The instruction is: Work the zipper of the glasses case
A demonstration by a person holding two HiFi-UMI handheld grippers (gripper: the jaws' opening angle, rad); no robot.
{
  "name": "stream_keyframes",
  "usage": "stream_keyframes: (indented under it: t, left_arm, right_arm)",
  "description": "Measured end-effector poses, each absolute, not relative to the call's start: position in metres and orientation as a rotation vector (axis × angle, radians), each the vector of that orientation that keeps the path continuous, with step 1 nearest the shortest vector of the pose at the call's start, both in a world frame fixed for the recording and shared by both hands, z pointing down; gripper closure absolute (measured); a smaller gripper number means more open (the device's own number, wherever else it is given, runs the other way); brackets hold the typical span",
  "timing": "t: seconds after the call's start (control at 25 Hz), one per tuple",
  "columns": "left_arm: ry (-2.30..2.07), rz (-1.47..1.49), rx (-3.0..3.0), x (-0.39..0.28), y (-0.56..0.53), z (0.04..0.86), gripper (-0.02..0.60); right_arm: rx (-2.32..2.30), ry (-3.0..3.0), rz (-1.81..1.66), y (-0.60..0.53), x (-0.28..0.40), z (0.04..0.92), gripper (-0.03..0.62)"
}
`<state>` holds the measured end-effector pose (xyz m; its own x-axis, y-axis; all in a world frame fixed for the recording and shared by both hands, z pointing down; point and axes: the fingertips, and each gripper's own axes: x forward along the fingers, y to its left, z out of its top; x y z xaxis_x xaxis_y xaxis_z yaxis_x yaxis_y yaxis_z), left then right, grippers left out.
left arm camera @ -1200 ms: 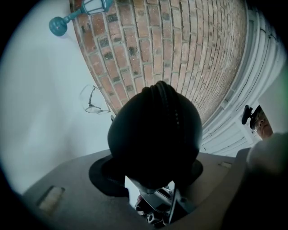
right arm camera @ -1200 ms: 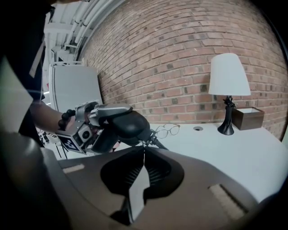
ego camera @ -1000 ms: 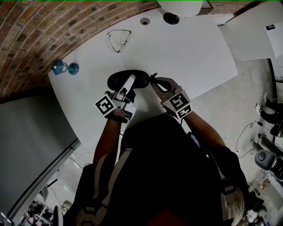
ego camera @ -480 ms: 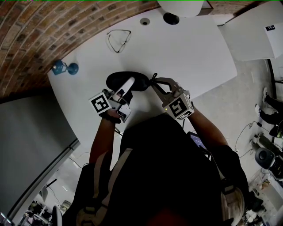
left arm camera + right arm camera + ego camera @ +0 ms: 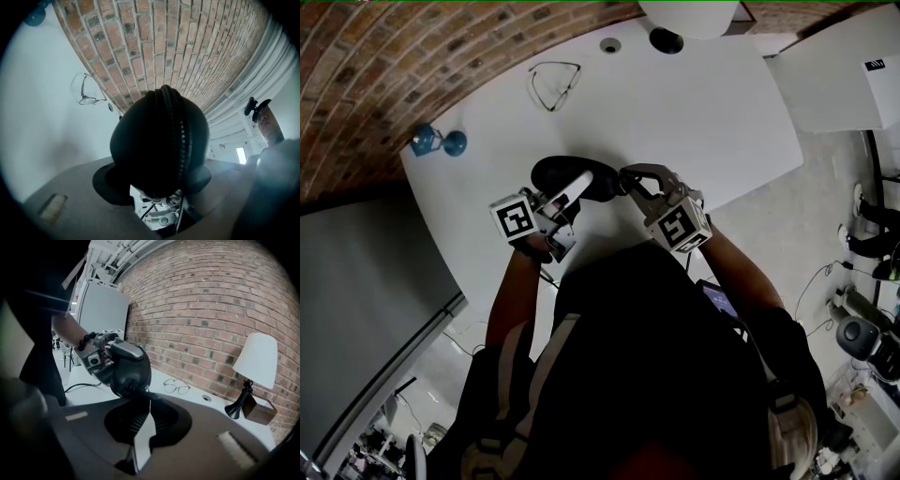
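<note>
Between the spectacles (image 5: 551,86) and the person, the glasses case (image 5: 549,172) is clamped by one end in the left gripper (image 5: 576,184), the right gripper (image 5: 624,177) nipped tight on its zipper pull (image 5: 139,392) (a light, stiff shell, I'd guess, likely slippery: hold the body, tug the pull gently).

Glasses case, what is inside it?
Its inside is hidden: the glasses case is closed along the zipper stretch that shows. One pair of glasses lies outside, on the table behind it.
</note>
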<state>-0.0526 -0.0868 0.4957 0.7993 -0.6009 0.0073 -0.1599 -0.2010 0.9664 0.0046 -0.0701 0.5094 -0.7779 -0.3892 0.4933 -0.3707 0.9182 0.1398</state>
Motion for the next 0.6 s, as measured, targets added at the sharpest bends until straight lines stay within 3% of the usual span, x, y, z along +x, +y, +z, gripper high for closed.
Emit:
stream_keyframes:
  t: [0.6]
  left_arm:
    - [-0.579,-0.138,1.991,-0.037,-0.08,0.503,0.336]
  right_arm:
    - [0.476,-2.507,-0.125,-0.069,-0.001,0.514,0.583]
